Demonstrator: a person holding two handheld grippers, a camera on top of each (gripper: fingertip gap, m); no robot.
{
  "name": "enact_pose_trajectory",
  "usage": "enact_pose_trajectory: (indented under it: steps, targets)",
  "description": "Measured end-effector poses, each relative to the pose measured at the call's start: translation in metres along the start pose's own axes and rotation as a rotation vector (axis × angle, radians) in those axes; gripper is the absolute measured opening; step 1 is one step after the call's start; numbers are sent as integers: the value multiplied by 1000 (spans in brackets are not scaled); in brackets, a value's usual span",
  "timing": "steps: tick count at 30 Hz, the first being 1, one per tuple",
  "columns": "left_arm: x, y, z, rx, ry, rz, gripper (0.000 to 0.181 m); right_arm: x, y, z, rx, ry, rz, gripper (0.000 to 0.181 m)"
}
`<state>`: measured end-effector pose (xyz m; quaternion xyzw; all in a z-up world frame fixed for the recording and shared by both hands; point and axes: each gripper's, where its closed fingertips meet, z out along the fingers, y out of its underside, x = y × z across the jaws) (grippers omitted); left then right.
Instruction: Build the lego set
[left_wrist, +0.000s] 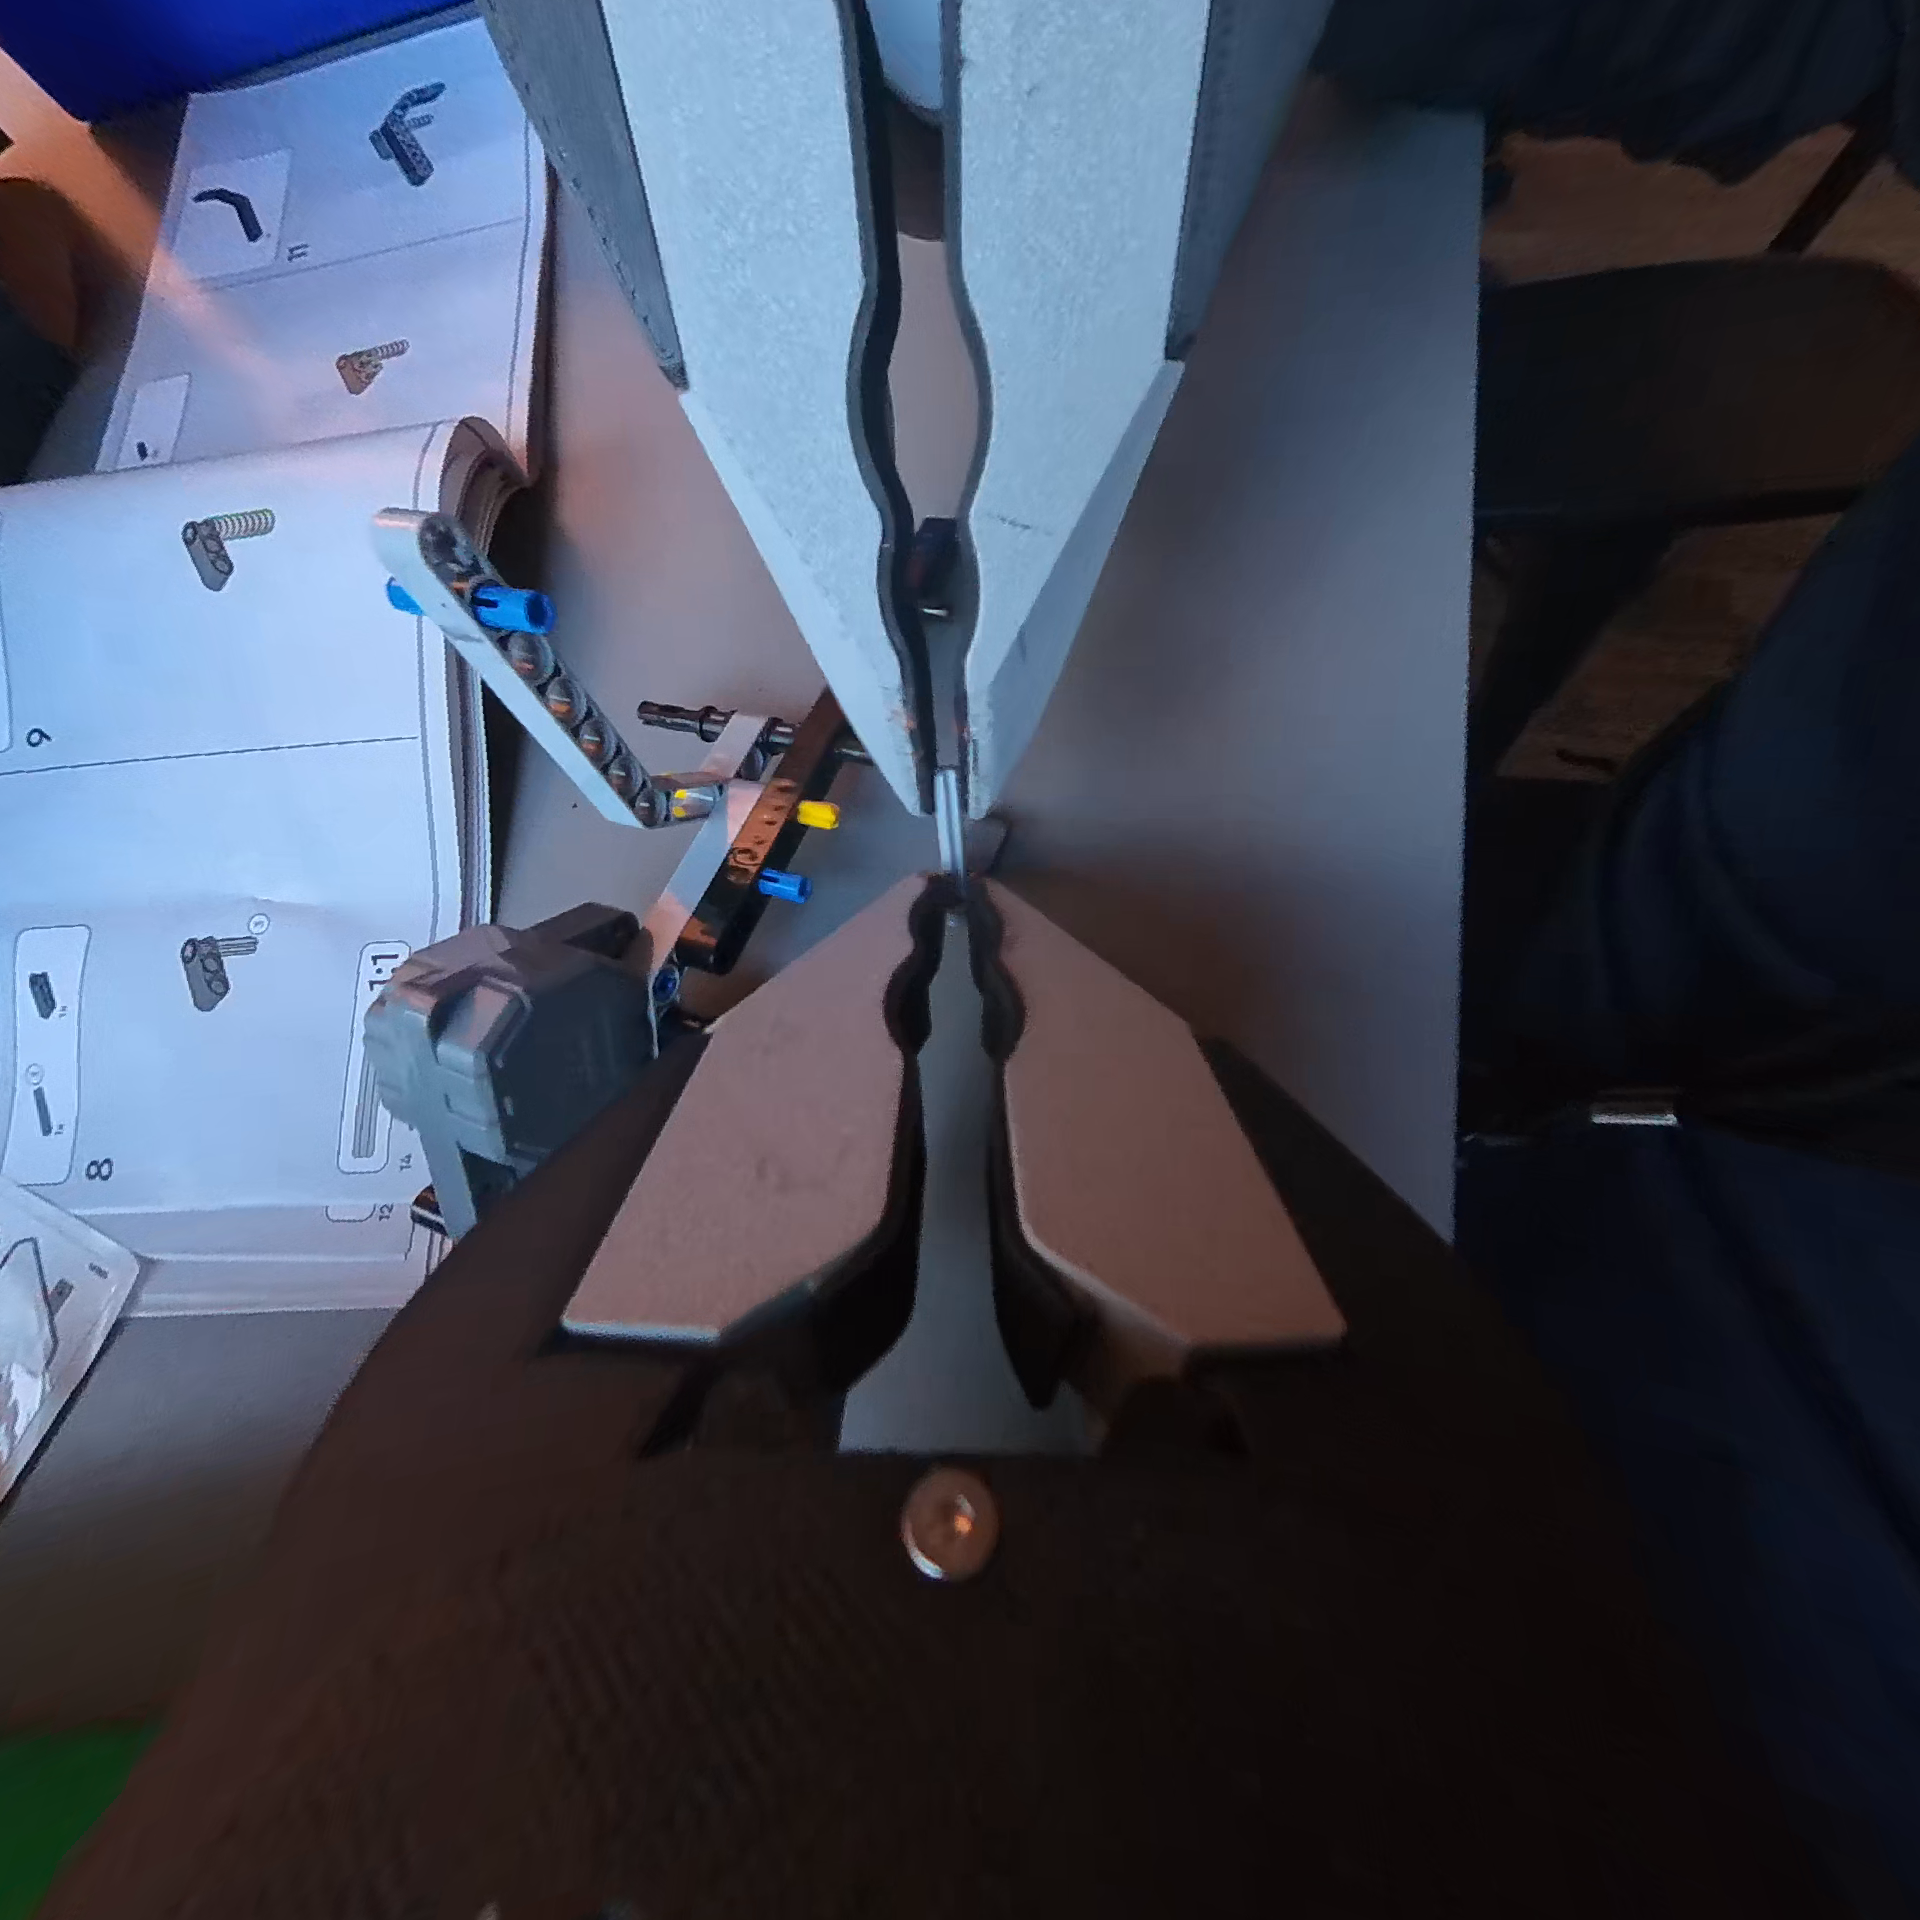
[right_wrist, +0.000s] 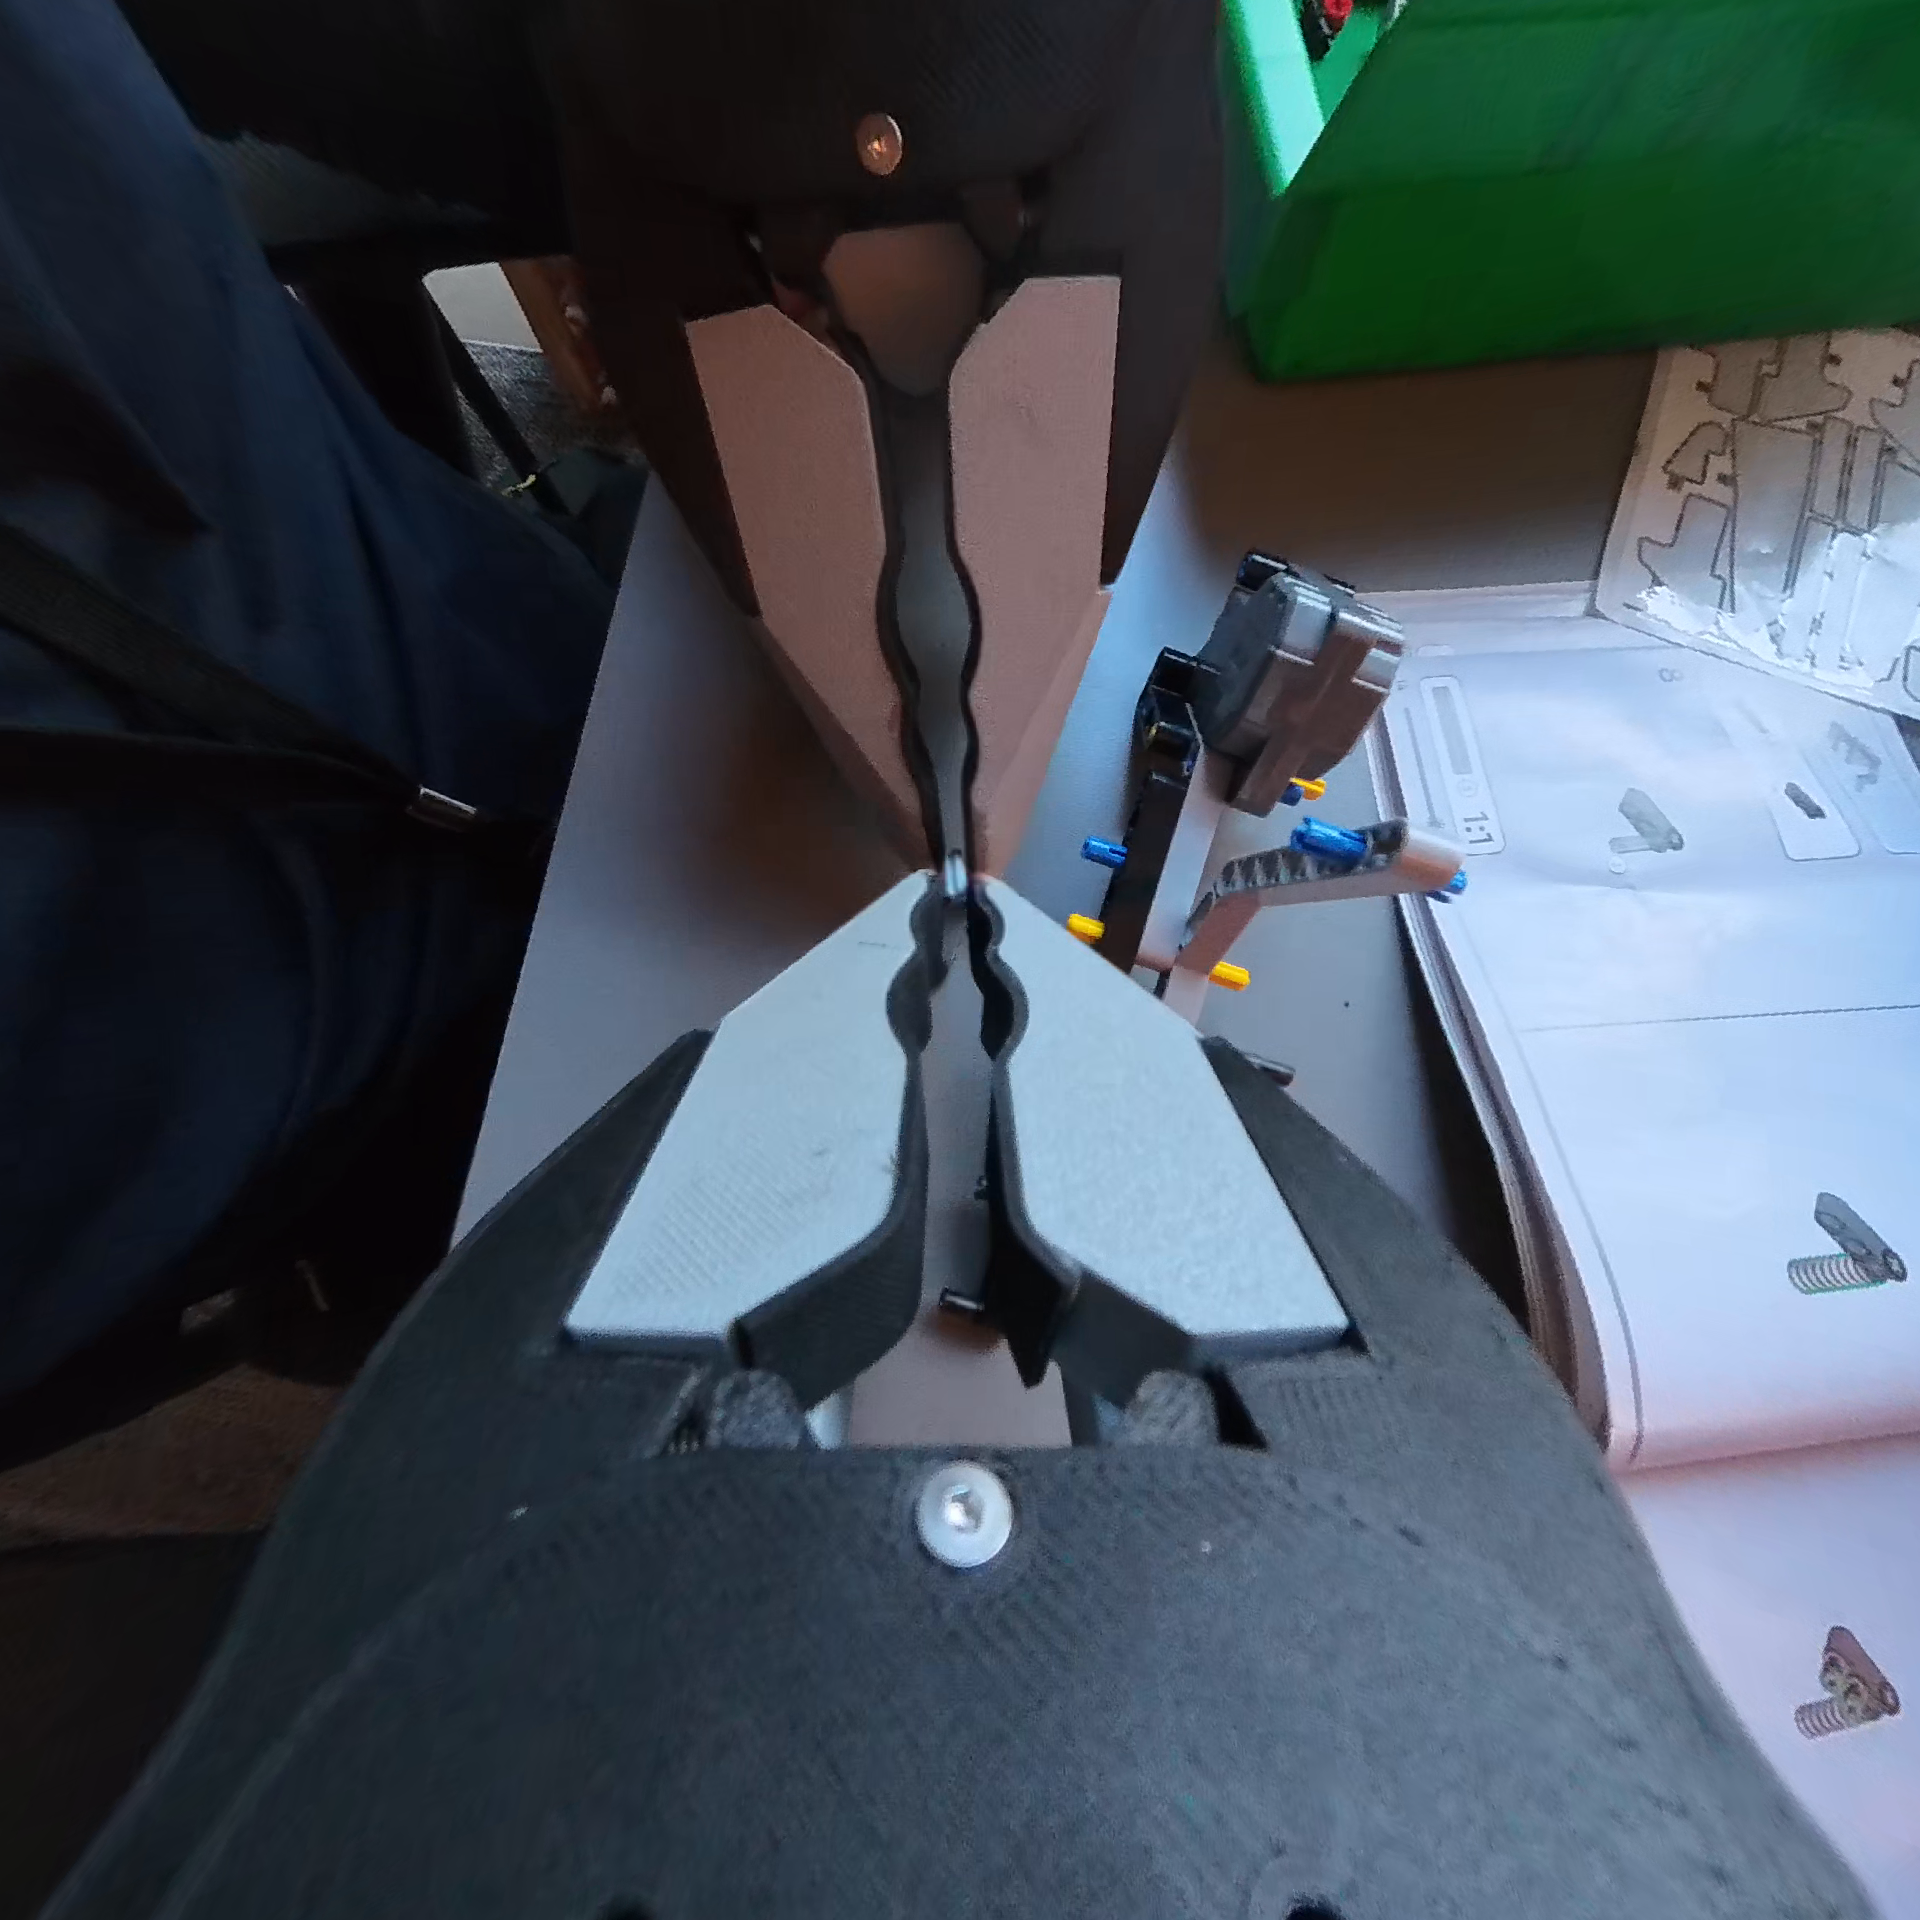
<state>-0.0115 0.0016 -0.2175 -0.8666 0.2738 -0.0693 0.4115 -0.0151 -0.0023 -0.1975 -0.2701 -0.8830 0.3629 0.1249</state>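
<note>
My two grippers meet tip to tip above the grey table (left_wrist: 1268, 790). My right gripper (right_wrist: 951, 896), with grey pads, is shut on a thin grey axle (left_wrist: 951, 826) that sticks out of its tips. A small black part (left_wrist: 928, 561) sits further back between its fingers, also seen in the right wrist view (right_wrist: 961, 1299). My left gripper (left_wrist: 951, 902), with pinkish pads, is shut on the axle's free end. The partly built model lies beside them: a grey motor (left_wrist: 509, 1049) (right_wrist: 1299, 686), a light grey beam (left_wrist: 520, 665) and a black beam (right_wrist: 1138, 862) with blue and yellow pins.
An open instruction booklet (left_wrist: 208, 831) (right_wrist: 1714, 1091) lies past the model. A green box (right_wrist: 1558, 187) stands at the table's far end, with a clear plastic bag (right_wrist: 1787, 540) next to it. A person in dark blue clothes (right_wrist: 208, 727) sits at the table edge. Left and right tips are no more than a few centimetres apart.
</note>
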Motion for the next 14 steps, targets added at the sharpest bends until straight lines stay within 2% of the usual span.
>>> enact_pose_trajectory:
  steps: [1, 14]
  targets:
    - [-1, 0, 0, 2, -4, -1, 2, 1, -1, 0, 5, 3, 2, 2]
    - [-8, -5, -3, 34, -48, -27, 2, 7, -13, -2, 109, -5, 81, 2]
